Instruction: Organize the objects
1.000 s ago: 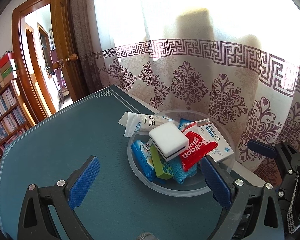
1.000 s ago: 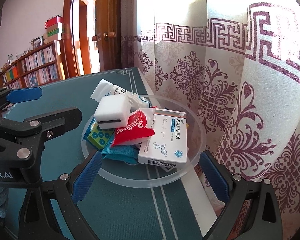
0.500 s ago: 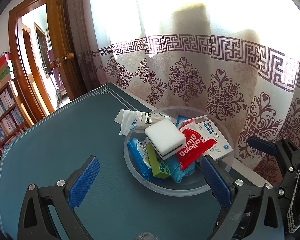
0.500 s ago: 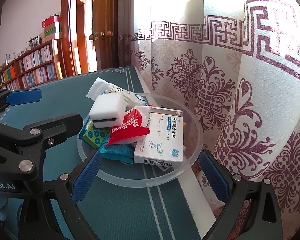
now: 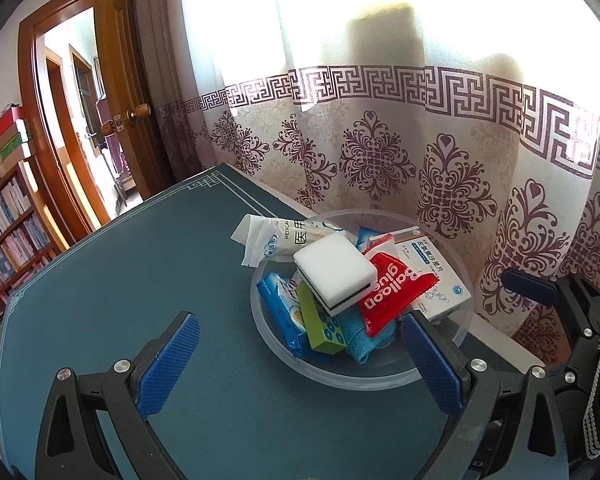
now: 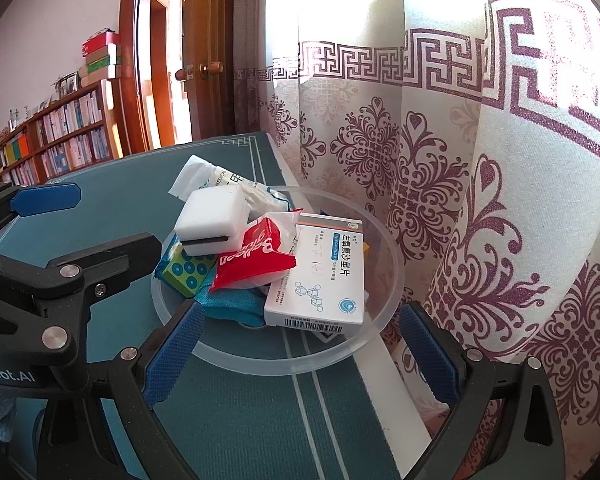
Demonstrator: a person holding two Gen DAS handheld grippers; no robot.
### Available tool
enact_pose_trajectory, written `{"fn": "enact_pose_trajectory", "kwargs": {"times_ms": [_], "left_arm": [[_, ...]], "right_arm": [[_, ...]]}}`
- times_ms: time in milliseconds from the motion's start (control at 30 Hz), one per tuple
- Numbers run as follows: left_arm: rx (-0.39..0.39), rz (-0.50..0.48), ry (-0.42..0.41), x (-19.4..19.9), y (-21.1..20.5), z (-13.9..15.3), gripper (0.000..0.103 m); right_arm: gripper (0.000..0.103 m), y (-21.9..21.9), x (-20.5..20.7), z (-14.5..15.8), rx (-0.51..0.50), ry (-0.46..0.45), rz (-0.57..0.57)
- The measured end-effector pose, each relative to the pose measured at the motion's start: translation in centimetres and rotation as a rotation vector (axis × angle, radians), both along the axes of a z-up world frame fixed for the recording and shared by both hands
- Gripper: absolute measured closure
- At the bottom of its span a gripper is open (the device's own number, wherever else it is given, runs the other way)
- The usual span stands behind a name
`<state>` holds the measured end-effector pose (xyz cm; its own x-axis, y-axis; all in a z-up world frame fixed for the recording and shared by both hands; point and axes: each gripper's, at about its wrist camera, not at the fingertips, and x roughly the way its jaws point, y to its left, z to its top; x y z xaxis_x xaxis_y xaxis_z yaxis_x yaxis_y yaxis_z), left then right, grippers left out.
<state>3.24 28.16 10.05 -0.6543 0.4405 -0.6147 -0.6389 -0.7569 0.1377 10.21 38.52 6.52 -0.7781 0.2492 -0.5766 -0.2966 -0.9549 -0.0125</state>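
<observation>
**A:** So where's this at? Looks to me like everything's already piled in the clear round plastic bowl (image 5: 380, 378), which sits on the dark teal tabletop (image 5: 140, 272) near its edge, just beside the patterned white-and-maroon curtain (image 5: 440, 168).

**B:** Yeah, my guess is it's either the tail end of gathering stuff or the pause before pulling things out to sort. Both tools are empty. The left tool (image 5: 300, 360) has its blue pads spread wide, nothing between them, and it hovers just short of the bowl's near rim. Same for the right tool (image 6: 300, 356): released, straddling the rim on its side.

**A:** What's actually in there?

**B:** A white sponge block with a dark layer underneath (image 5: 334, 272) sits on top, tilted. Under it there's a red "Balloon glue" packet (image 5: 392, 296), a white medicine box with blue print (image 6: 320, 276), a green box with blue dots (image 5: 322, 322), a blue wipes pack (image 5: 280, 308), a teal cloth (image 6: 228, 306), and a white medical pouch (image 5: 268, 236) hanging over the far rim.

**A:** Next move?

**B:** If it's unloading, the sponge is the obvious pick: it's topmost and squishy, so a gentle pinch across the sides. Careful though, the pile's loose and that pouch could slide out.
</observation>
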Motion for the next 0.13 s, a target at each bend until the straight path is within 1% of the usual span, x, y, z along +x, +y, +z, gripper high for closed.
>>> {"fn": "enact_pose_trajectory", "kwargs": {"times_ms": [133], "left_arm": [[-0.010, 0.000, 0.008, 0.16, 0.00, -0.12, 0.000]], "right_arm": [[0.004, 0.12, -0.01, -0.09, 0.000, -0.001, 0.002]]}}
